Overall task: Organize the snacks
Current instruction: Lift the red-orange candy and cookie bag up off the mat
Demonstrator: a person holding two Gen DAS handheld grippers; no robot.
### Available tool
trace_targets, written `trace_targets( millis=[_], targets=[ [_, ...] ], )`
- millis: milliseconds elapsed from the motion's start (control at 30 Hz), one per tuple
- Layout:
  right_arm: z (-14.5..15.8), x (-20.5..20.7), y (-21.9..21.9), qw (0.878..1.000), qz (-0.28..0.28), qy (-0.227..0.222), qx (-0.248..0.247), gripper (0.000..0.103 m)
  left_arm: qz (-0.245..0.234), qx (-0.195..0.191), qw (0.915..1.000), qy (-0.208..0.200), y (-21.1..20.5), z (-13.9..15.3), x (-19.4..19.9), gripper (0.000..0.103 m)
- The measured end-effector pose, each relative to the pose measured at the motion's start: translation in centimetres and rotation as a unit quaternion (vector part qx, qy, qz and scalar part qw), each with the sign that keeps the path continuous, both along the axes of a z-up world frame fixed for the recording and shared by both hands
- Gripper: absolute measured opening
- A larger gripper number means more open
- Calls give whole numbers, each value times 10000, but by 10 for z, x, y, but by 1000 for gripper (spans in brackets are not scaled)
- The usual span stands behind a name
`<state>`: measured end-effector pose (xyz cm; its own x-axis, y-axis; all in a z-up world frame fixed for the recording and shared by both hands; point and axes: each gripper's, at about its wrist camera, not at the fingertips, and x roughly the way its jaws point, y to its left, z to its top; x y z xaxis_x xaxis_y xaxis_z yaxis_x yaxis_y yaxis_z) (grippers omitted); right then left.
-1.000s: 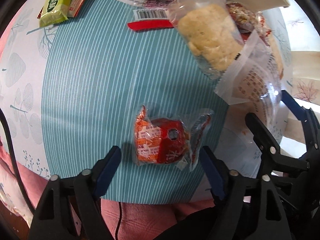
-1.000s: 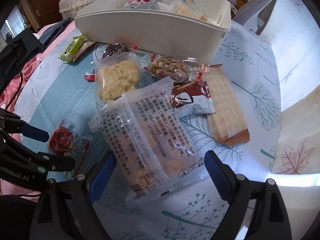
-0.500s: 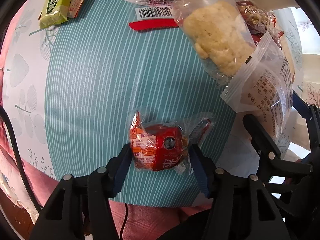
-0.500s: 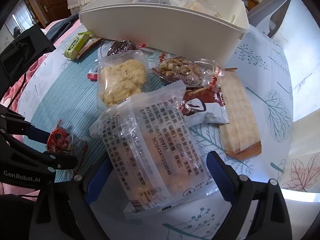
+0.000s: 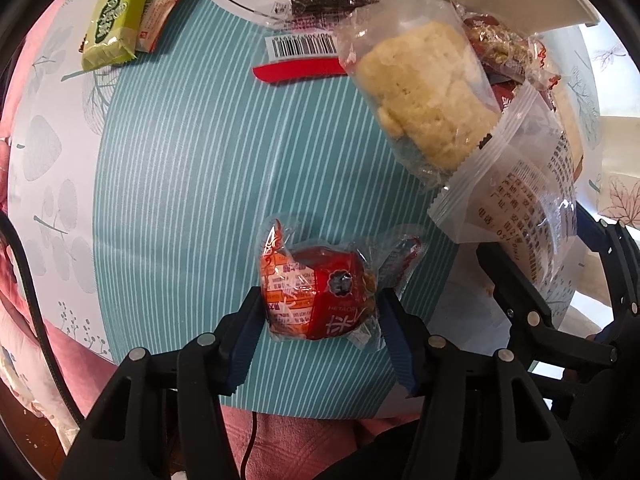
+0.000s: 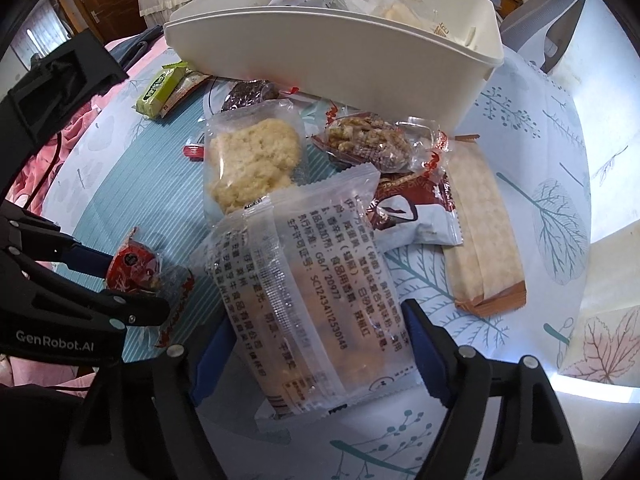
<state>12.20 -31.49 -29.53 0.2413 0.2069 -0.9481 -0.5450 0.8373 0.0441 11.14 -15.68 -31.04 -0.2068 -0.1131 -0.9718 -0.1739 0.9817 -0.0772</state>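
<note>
Compared with a second ago, the left gripper (image 5: 320, 312) has narrowed around the red snack packet (image 5: 320, 296), and its blue pads now press on both sides of it; before, they stood well apart from it. The right gripper (image 6: 316, 340) is closing as well. The clear printed packet (image 6: 304, 292) lies between its fingers, but whether the pads already touch the wrapper, I cannot tell.

Both grippers point steeply down, probably because the snacks lie flat on the striped cloth (image 5: 180, 200) and must be taken from above. The left one holds the red packet across its thick middle, where the wrapper is full and will not slip easily; the thin twisted ends stick out beyond the pads. The right one stands across the width of the clear packet, near its lower end, which seems a reasonable place for a long flat bag.

The red packet sits just in front of the left gripper's fingertips, low in the left wrist view. The clear packet runs away from the right gripper, and its far end lies over the pale crumbly cake packet (image 6: 252, 160). Behind the other snacks stands the white bin (image 6: 340, 60), which already has some packets inside, so I judge both packets will go there. The green packet (image 5: 114, 28) waits at the far edge of the cloth.
</note>
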Motion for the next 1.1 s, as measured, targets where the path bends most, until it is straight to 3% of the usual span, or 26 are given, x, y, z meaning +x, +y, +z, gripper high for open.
trace_targets(
  millis=[467,700,1100],
  targets=[
    [18,-1,-6,9988,-216,304,329,79,440,-99,9979,-475,18,62,11,55],
    [43,-4,1,9964,-310,295,727,79,660,-140,9945,-801,51,98,17,55],
    [98,2,30,9907,-364,29,1310,79,639,-102,9890,-1328,107,157,33,55]
  ],
)
